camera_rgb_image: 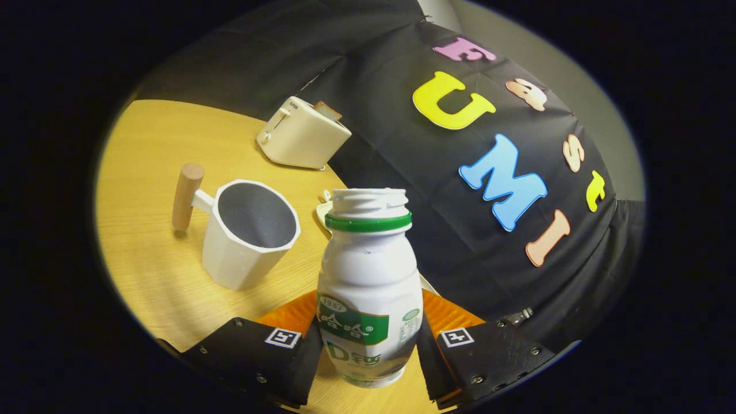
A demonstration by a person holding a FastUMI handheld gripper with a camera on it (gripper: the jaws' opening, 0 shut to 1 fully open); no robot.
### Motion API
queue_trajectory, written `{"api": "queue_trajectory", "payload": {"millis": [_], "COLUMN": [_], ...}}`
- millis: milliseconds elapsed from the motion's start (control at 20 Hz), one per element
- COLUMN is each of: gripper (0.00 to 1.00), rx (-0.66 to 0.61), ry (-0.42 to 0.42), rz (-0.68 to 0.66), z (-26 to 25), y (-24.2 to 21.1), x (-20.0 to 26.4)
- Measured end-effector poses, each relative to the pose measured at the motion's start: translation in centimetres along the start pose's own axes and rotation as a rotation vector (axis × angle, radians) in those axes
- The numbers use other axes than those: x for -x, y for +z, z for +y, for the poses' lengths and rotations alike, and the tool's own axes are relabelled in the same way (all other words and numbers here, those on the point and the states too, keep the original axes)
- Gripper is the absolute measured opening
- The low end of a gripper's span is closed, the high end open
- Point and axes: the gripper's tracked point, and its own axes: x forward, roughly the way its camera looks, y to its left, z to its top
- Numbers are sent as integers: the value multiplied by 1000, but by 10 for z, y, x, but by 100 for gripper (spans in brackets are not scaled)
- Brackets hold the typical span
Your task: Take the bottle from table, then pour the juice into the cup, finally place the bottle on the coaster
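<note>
The hand-held gripper (pixel 368 356) is clenched on the bottle (pixel 368 299), its 2 fingers pressing the lower body from either side, each finger carrying a small square marker on its upper face. The bottle stands between them, roughly upright with a slight tilt; it is white with a green label, a green ring under the threaded neck, and no cap on its open mouth. Whether its base rests on anything or is lifted clear cannot be told. Just behind the bottle's lower body and the fingers lies an orange ribbed coaster (pixel 445 319), showing on both sides of the bottle, on the wooden table (pixel 149 172). Ahead of the left finger and beside the bottle stands the cup (pixel 250 233), white and faceted with a dark inside, open mouth tipped toward the camera, and a wooden peg handle (pixel 187 195) sticking out on its far side; it is apart from the bottle and looks empty. A small pale object (pixel 323 210) peeks out behind the bottle's neck, too hidden to identify. Beyond the cup, near the table's far edge, sits a cream toaster (pixel 302 135) with a slice of toast (pixel 328 109) in its slot. Black cloth (pixel 402 144) forms the booth's wall behind the table.
</note>
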Motion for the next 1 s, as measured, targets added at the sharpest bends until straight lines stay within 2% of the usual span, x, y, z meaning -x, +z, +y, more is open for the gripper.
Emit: {"api": "queue_trajectory", "payload": {"millis": [650, 1000], "gripper": [74, 74], "rx": [217, 361], "ry": [14, -28], "rz": [51, 65], "z": [14, 4], "y": [-3, 2], "x": [-15, -21]}}
